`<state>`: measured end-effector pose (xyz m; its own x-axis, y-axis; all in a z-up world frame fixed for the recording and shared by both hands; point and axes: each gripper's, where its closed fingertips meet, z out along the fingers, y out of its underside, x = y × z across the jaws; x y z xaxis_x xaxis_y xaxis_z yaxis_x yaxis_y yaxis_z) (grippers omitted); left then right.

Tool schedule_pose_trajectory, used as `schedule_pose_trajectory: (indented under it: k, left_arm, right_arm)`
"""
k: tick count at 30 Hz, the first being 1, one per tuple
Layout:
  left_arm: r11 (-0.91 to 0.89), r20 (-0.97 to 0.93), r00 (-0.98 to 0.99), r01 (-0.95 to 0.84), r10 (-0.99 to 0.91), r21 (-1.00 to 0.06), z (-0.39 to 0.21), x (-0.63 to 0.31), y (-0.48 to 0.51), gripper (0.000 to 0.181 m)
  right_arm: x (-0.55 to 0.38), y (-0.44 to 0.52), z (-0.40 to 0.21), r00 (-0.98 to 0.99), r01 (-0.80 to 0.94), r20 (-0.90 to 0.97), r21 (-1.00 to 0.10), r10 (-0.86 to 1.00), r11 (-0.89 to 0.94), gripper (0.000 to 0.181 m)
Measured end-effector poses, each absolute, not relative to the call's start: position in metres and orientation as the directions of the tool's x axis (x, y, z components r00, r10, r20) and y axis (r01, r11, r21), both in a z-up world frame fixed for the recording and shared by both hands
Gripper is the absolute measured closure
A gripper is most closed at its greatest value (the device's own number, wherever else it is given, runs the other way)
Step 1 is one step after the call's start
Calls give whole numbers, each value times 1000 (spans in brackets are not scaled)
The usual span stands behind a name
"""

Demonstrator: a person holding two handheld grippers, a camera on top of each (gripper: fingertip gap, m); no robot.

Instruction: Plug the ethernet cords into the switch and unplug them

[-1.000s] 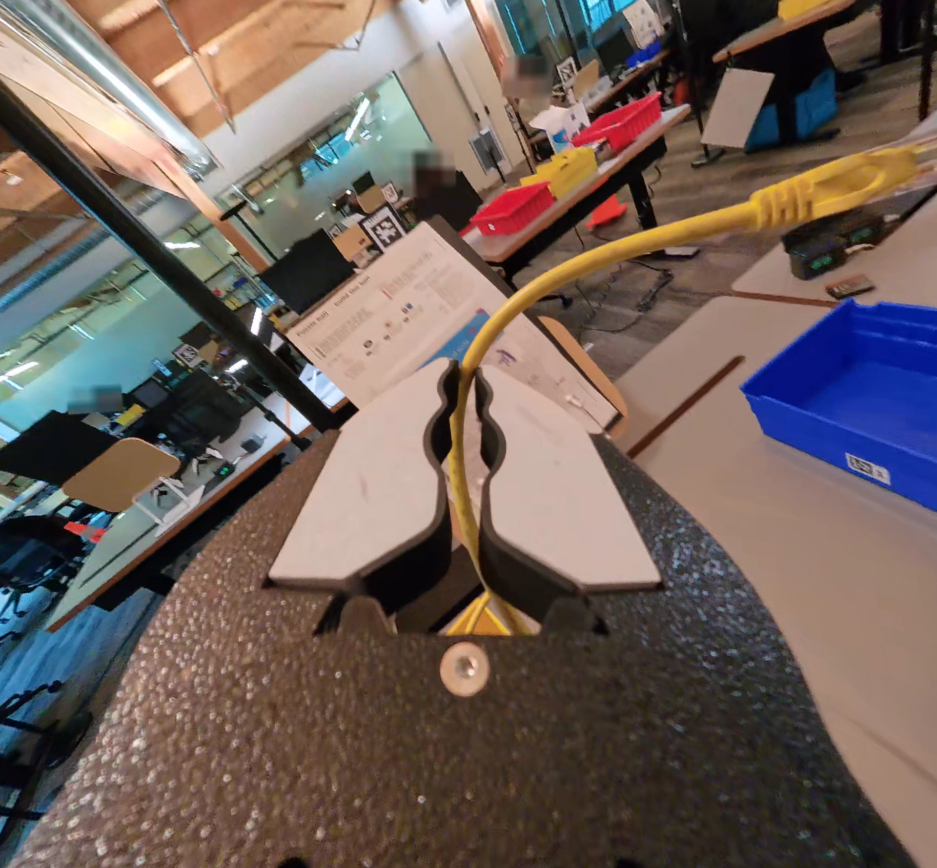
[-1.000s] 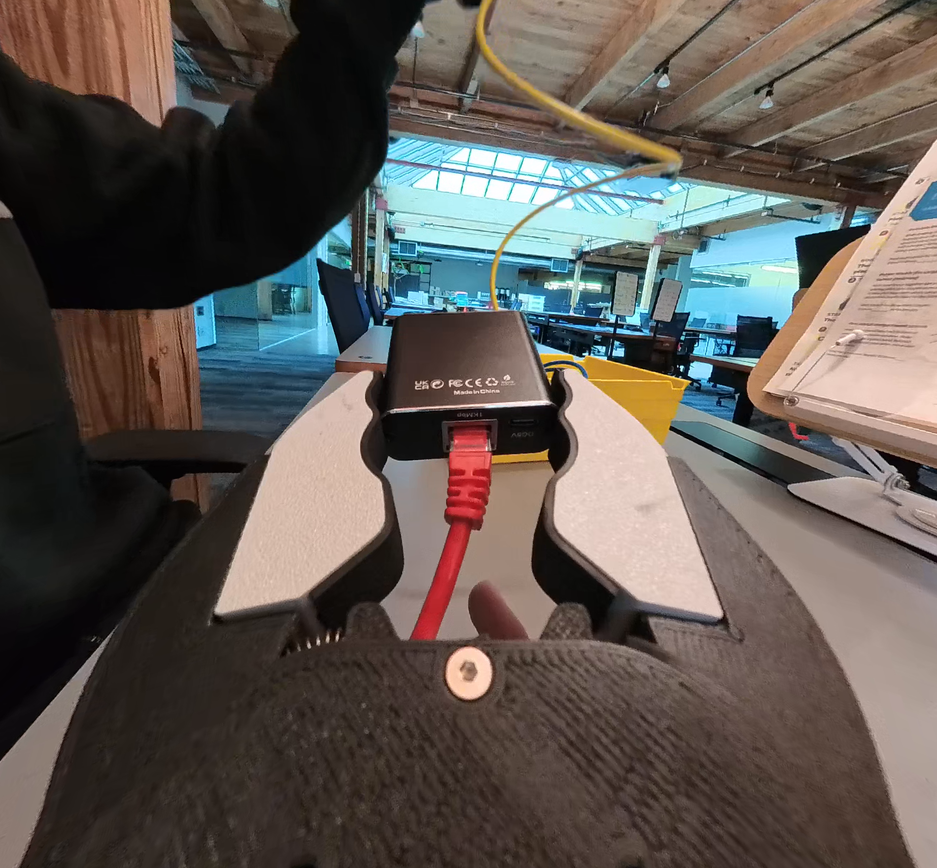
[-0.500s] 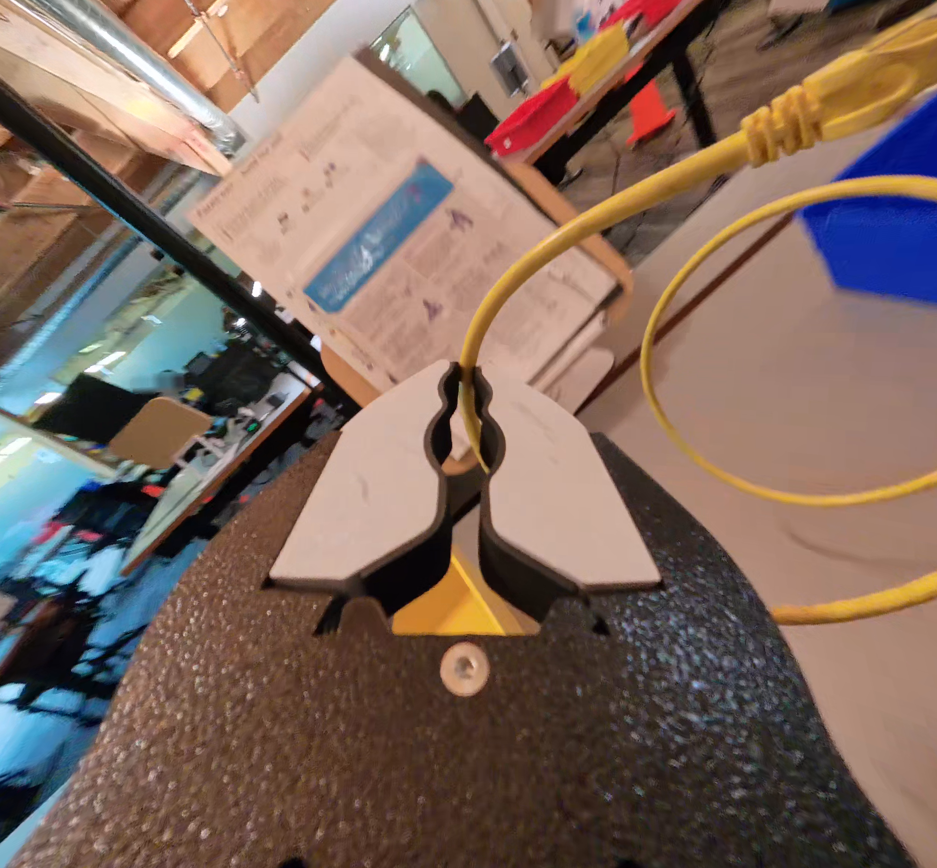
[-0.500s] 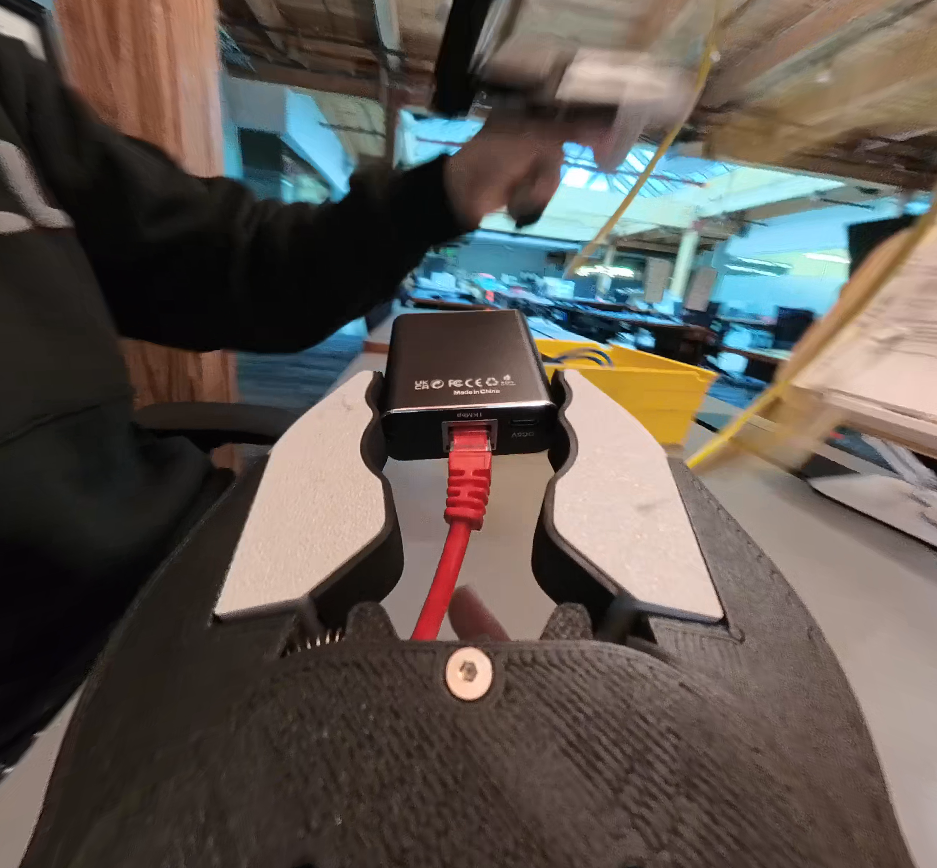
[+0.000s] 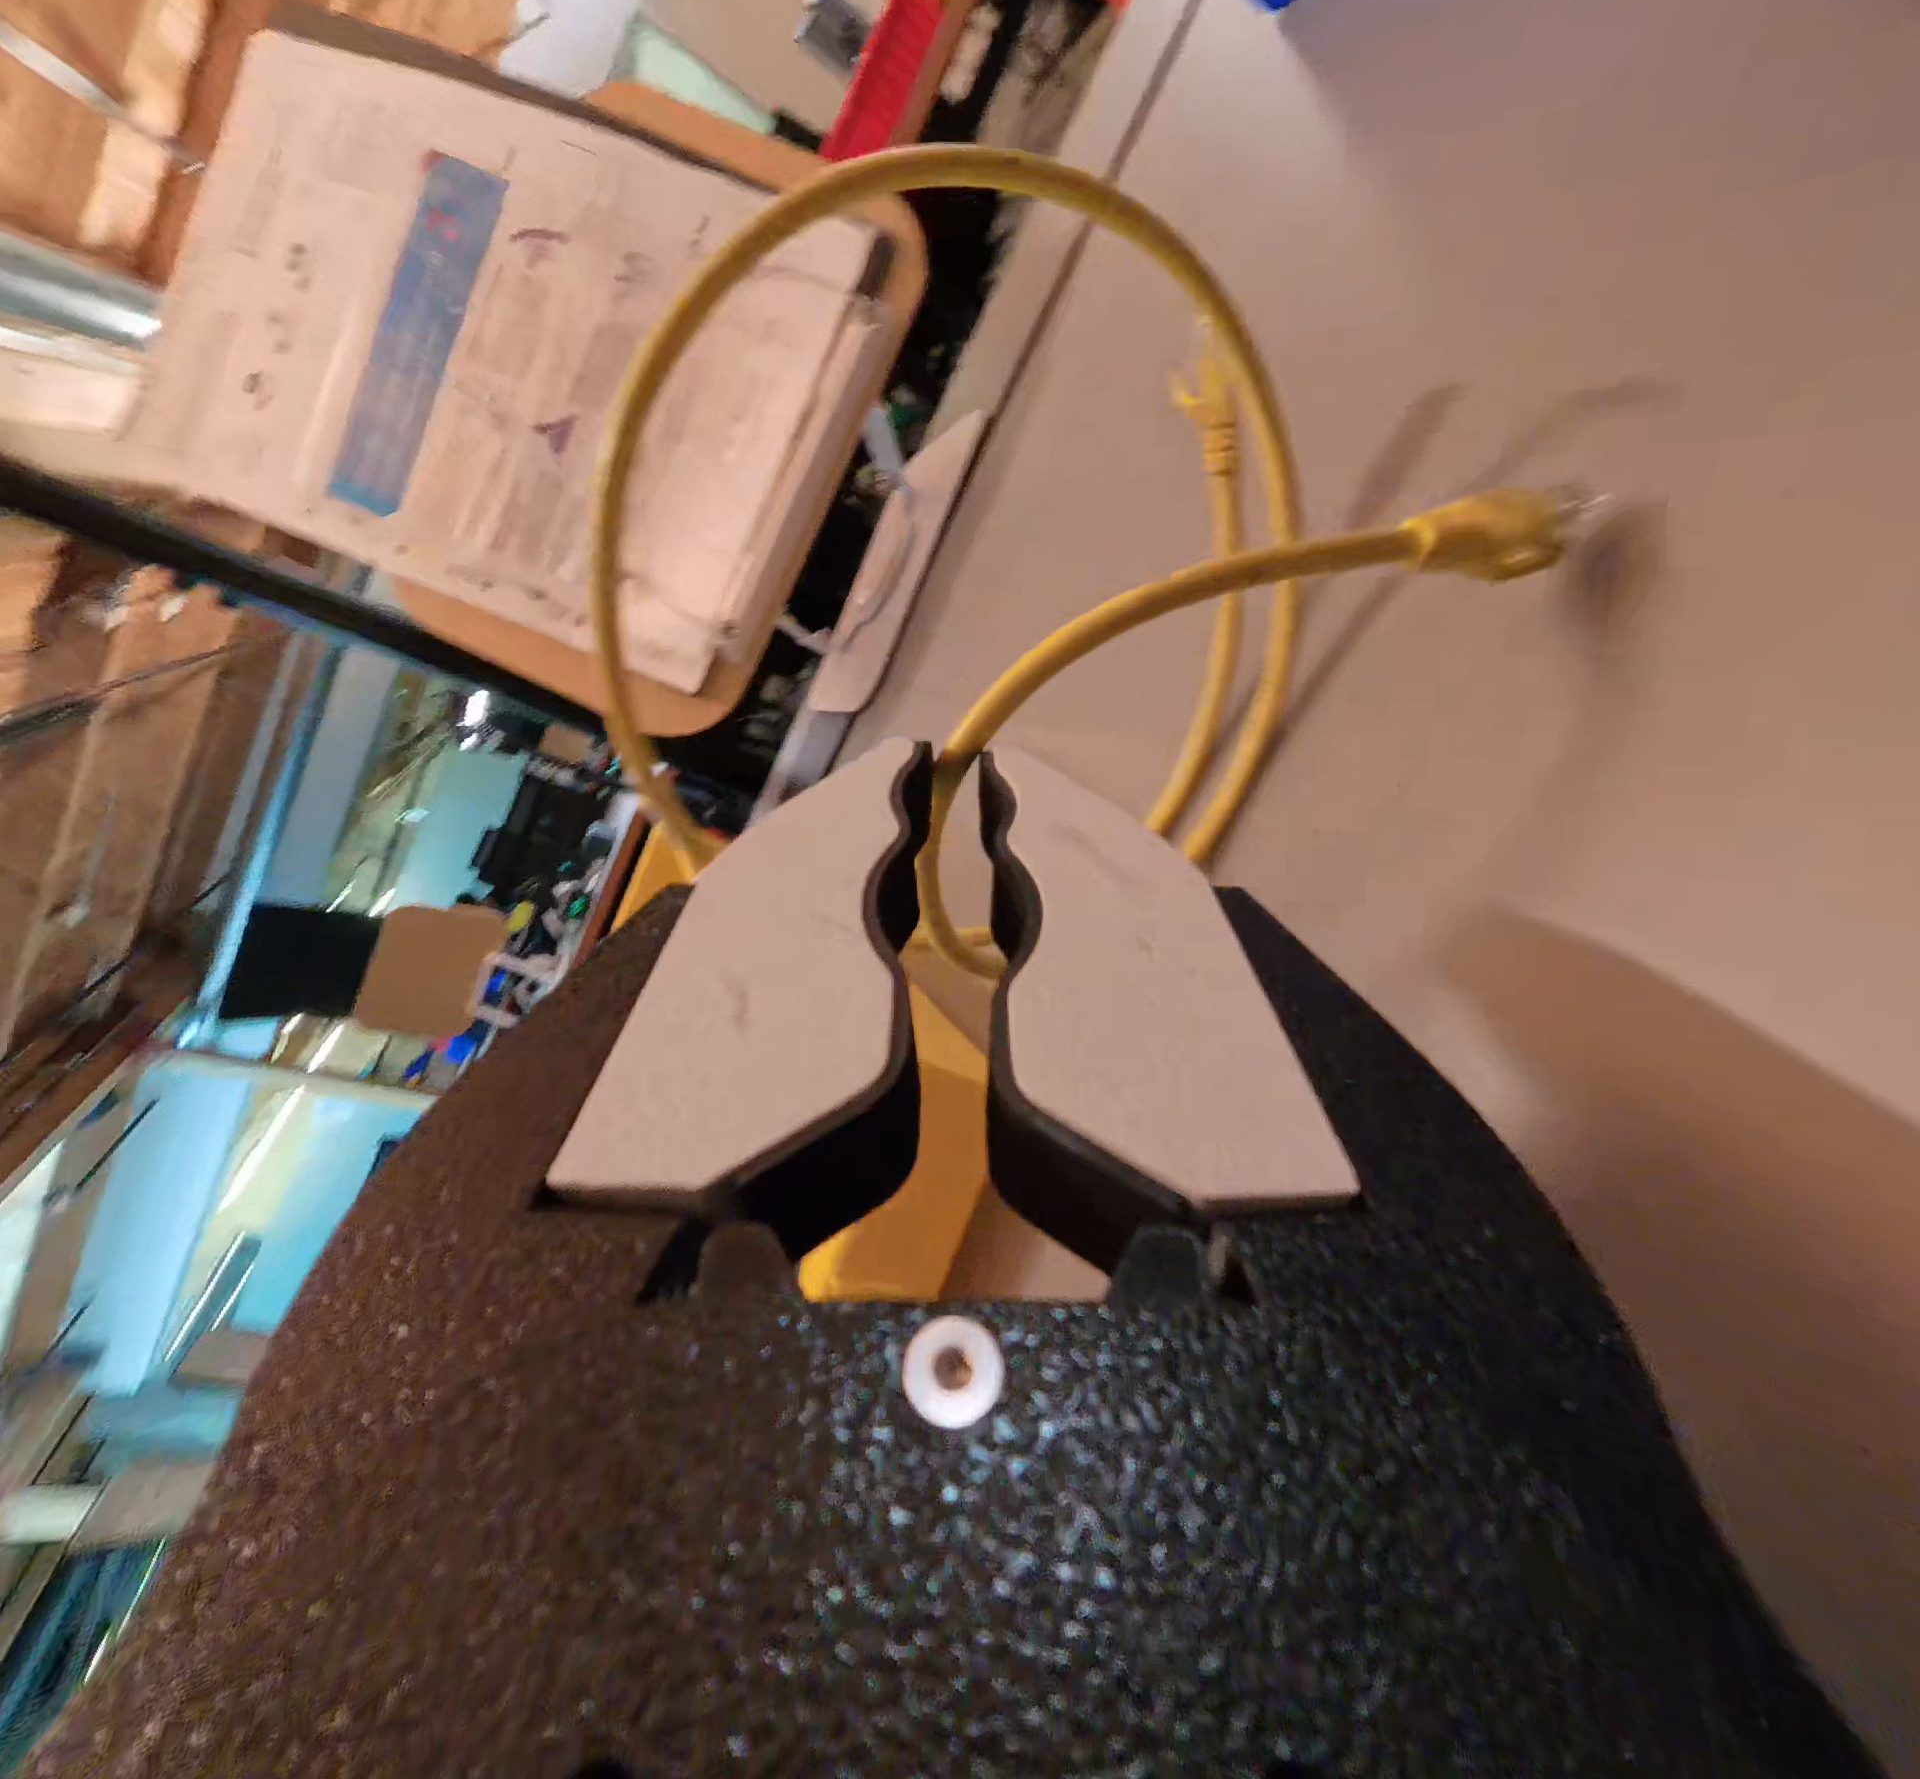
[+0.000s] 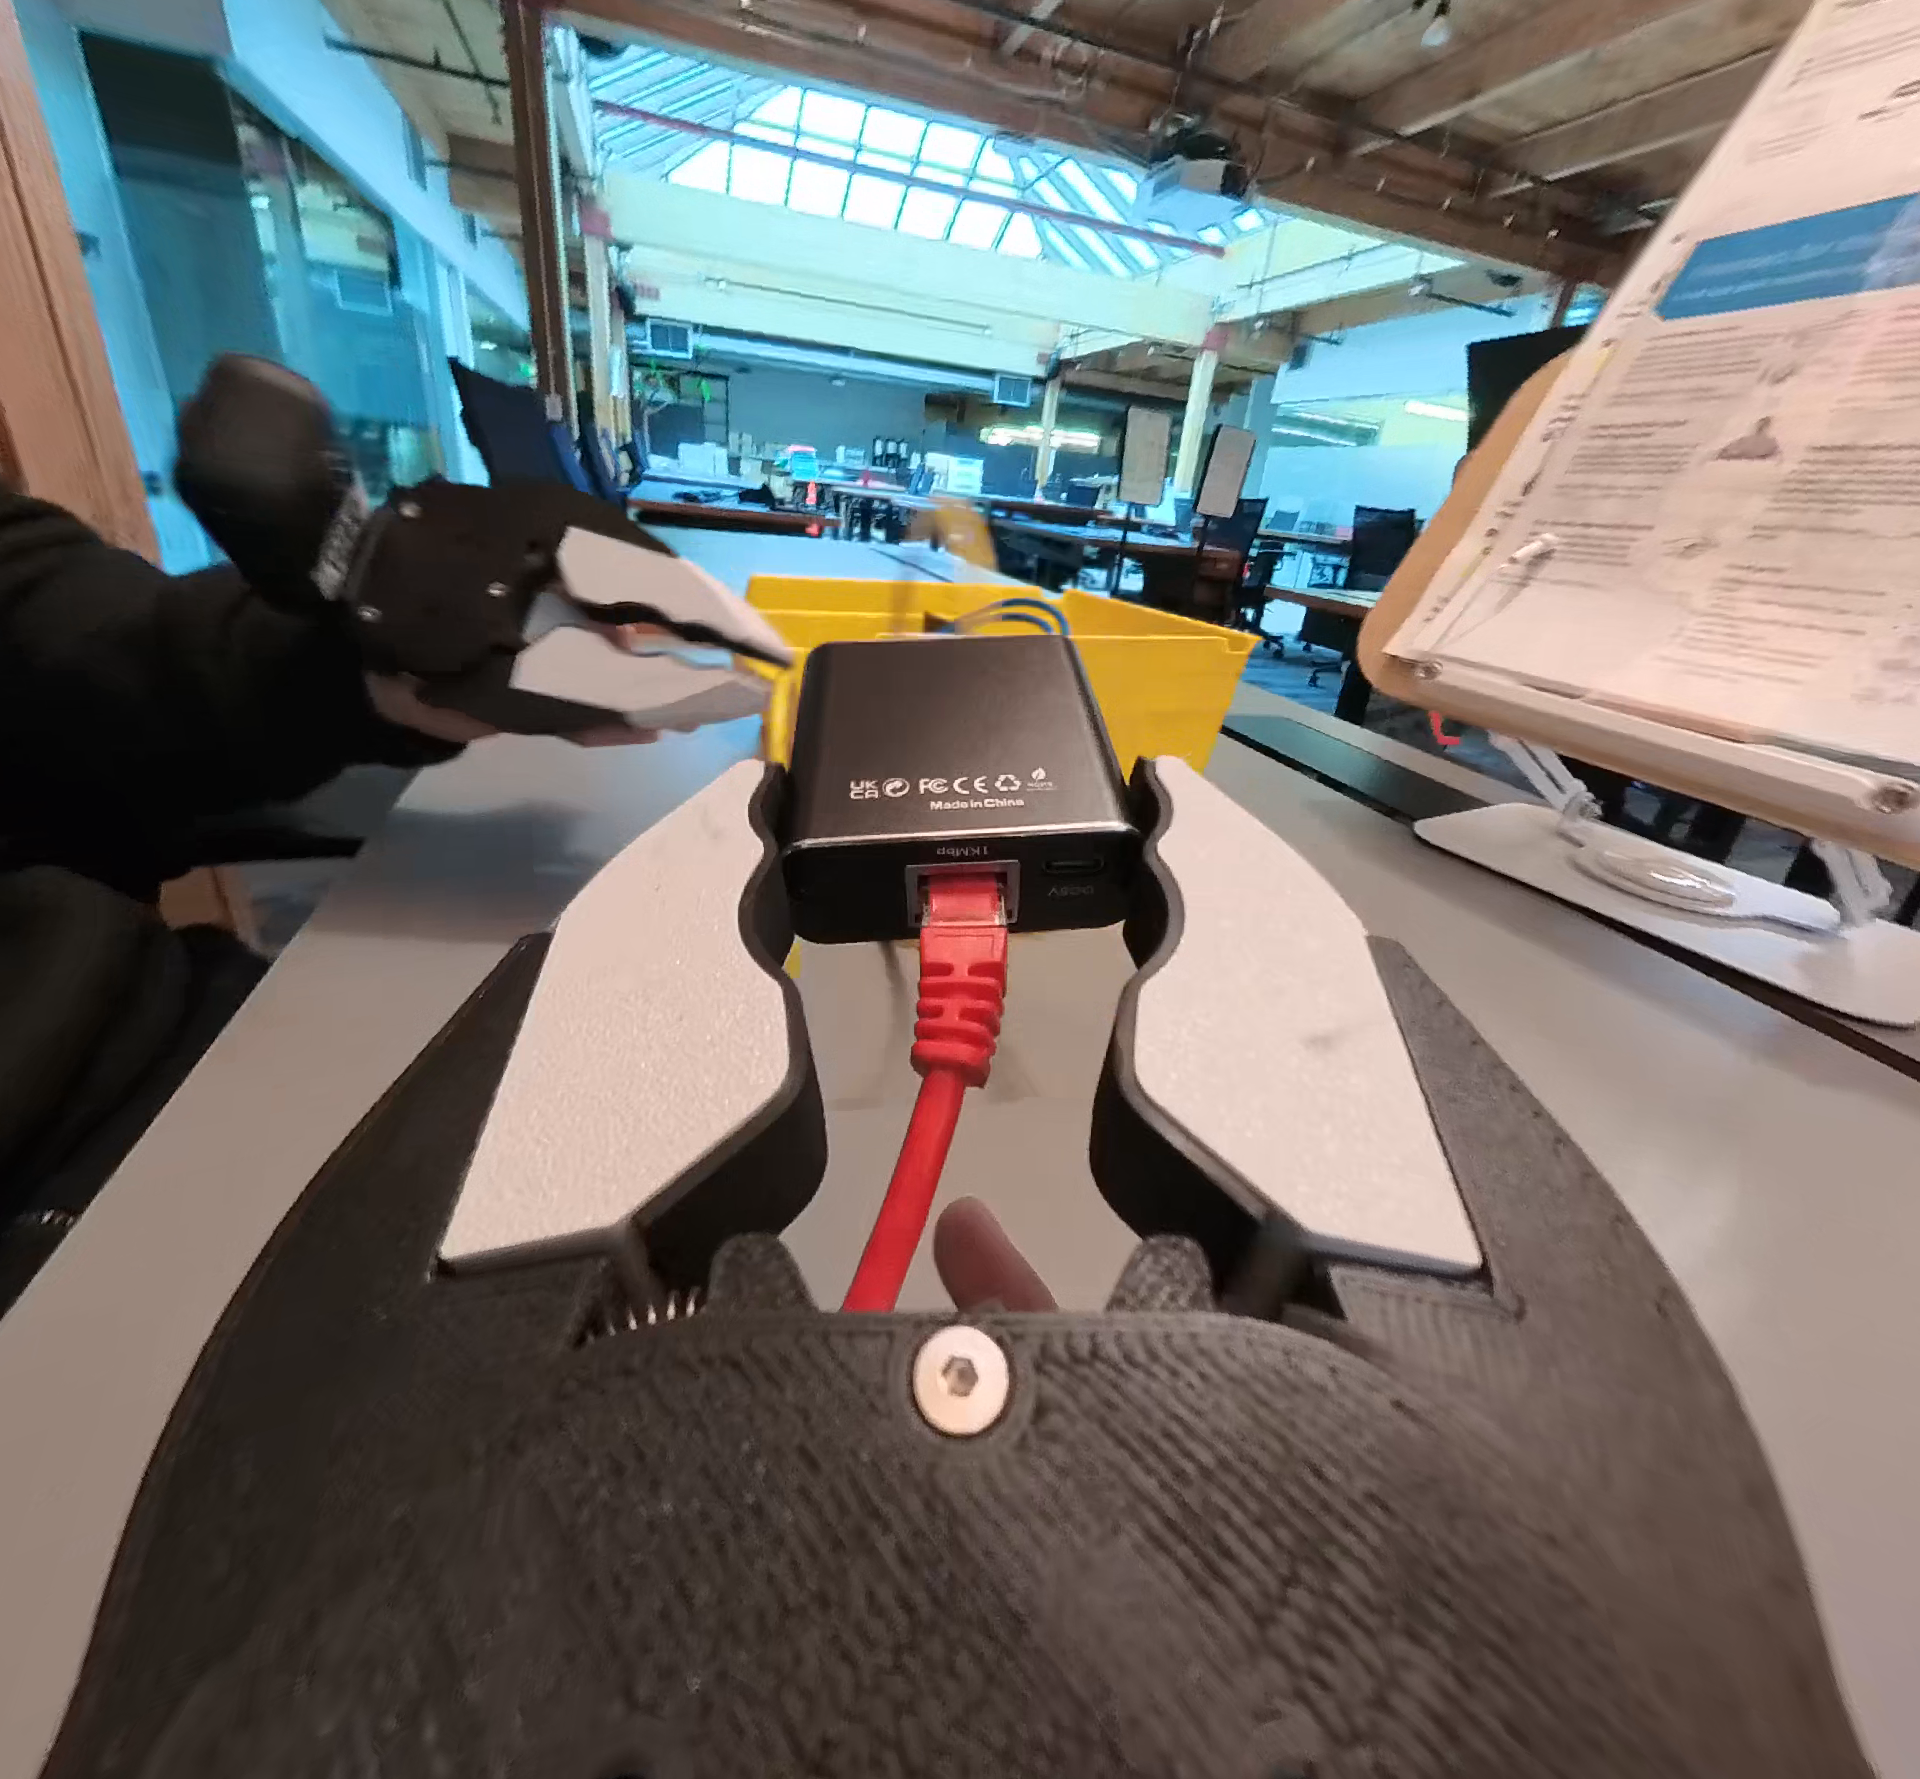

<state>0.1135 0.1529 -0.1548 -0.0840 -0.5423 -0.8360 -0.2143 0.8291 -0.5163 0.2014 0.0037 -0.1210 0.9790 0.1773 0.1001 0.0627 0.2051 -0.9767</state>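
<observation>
Switch (image 6: 961, 773) first: a small black box, pinched by its sides between the two fingers of the right claw (image 6: 961, 856) and held just above the grey tabletop (image 6: 1558, 1158). A red cord (image 6: 961, 991) sits plugged into the port facing the camera, trailing back under the claw. The yellow cord (image 5: 1039, 659) is pinched near one end by the left claw (image 5: 948, 773), whose fingers are nearly closed on it; its plug (image 5: 1496, 534) sticks out sideways past the tips, while the rest loops up and round, the other plug (image 5: 1205, 389) lying on the tabletop. In the right wrist view the left claw (image 6: 748, 664) hovers just beside the switch's far left corner. A yellow bin (image 6: 1164, 659) stands behind, and a stand with a printed sheet (image 6: 1714, 503) off to the right.

Judging by this, the yellow plug is about to go into the switch's far side. The grip is well back on the cord, so the plug may bend away rather than enter. Blur suggests fast motion, and a misjudged push could twist the switch in its sideways pinch.
</observation>
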Motion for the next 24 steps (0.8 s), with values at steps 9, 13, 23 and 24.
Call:
schedule_pose_trajectory:
  k: [9, 13, 23, 24]
  left_arm:
    - [816, -650, -499, -422, -573, -396, -245, 75, 143, 176]
    - [726, -427, -602, -436, -675, -532, -228, 73, 127, 167]
    - [586, -193, -675, -420, -712, -694, -221, 126, 56, 158]
    - [584, -173, -680, -437, -712, -685, -227, 128, 53, 158]
  right_arm:
    - [196, 5, -121, 975, 73, 114, -976, 193, 206, 118]
    - [196, 5, -121, 974, 75, 117, -974, 193, 212, 118]
    - [192, 6, -122, 968, 77, 122, -976, 219, 204, 118]
    - [192, 6, -122, 967, 77, 122, -977, 222, 201, 118]
